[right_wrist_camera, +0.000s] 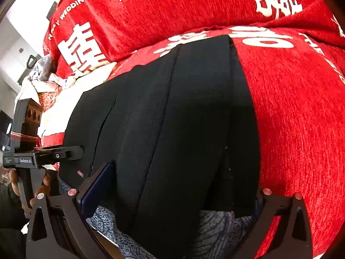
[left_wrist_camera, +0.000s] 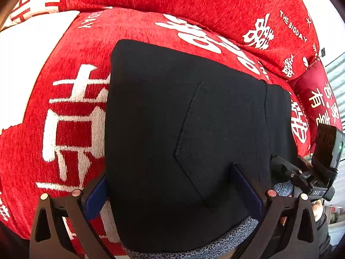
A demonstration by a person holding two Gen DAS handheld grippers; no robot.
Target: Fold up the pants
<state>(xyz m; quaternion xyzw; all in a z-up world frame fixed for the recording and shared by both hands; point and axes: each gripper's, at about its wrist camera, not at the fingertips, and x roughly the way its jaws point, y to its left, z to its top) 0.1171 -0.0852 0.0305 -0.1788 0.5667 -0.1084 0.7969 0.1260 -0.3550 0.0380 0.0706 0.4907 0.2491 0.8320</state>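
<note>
Black pants (left_wrist_camera: 172, 118) lie folded on a red blanket, a stitched back pocket (left_wrist_camera: 215, 138) facing up and grey speckled lining (left_wrist_camera: 215, 243) showing at the near edge. My left gripper (left_wrist_camera: 172, 190) is open, its blue-padded fingers (left_wrist_camera: 248, 185) spread wide over the near end of the pants. In the right wrist view the pants (right_wrist_camera: 194, 118) show long fold lines and the same grey lining (right_wrist_camera: 215, 226). My right gripper (right_wrist_camera: 176, 194) is open too, straddling the near end of the cloth. Neither gripper pinches any fabric.
The red blanket (left_wrist_camera: 71, 112) with white characters covers the surface, and a matching red cushion (left_wrist_camera: 194, 0) rises behind. The other gripper's body (left_wrist_camera: 312, 172) sits at the right edge, and a hand holds the left tool (right_wrist_camera: 32, 157). Crumpled clothes (right_wrist_camera: 47, 73) lie far left.
</note>
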